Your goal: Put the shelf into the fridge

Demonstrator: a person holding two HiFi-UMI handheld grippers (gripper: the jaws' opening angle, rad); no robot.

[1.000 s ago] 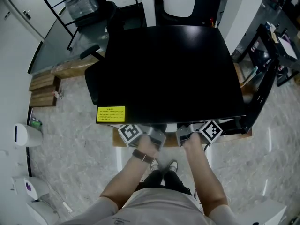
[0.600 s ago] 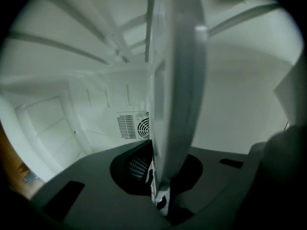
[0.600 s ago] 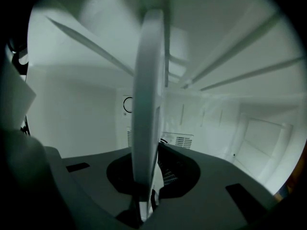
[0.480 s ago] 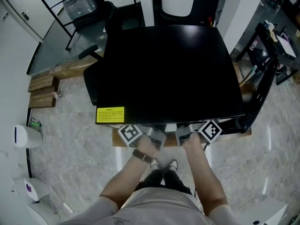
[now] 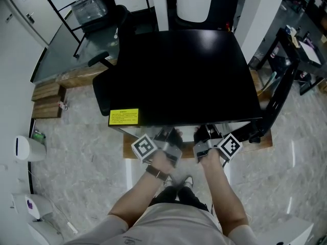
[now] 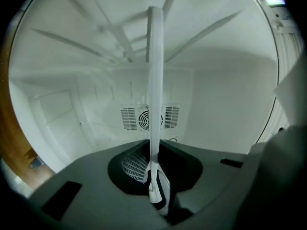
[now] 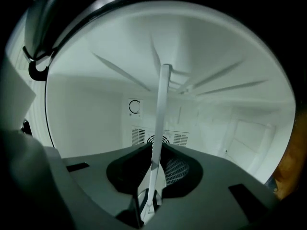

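Note:
From the head view I look down on the black top of the fridge (image 5: 184, 75). My left gripper (image 5: 166, 143) and right gripper (image 5: 205, 143) reach side by side under its front edge. In both gripper views the white shelf shows edge-on as a thin upright strip (image 6: 154, 80) (image 7: 161, 114) running into the white fridge interior. The left gripper (image 6: 156, 195) is shut on the shelf's near edge. Beside it, the right gripper (image 7: 148, 200) is shut on the same edge. The shelf itself is hidden from the head view.
A fan vent (image 6: 147, 118) sits in the fridge's rear wall, with a round dial (image 7: 135, 107) beside it. A yellow label (image 5: 123, 117) marks the fridge's front left corner. An office chair (image 5: 110, 55) stands left, wooden blocks (image 5: 46, 98) on the floor, a black frame (image 5: 278, 101) right.
Both grippers now sit a little lower in the head view, with more of them showing below the fridge's front edge. Their hold looks the same.

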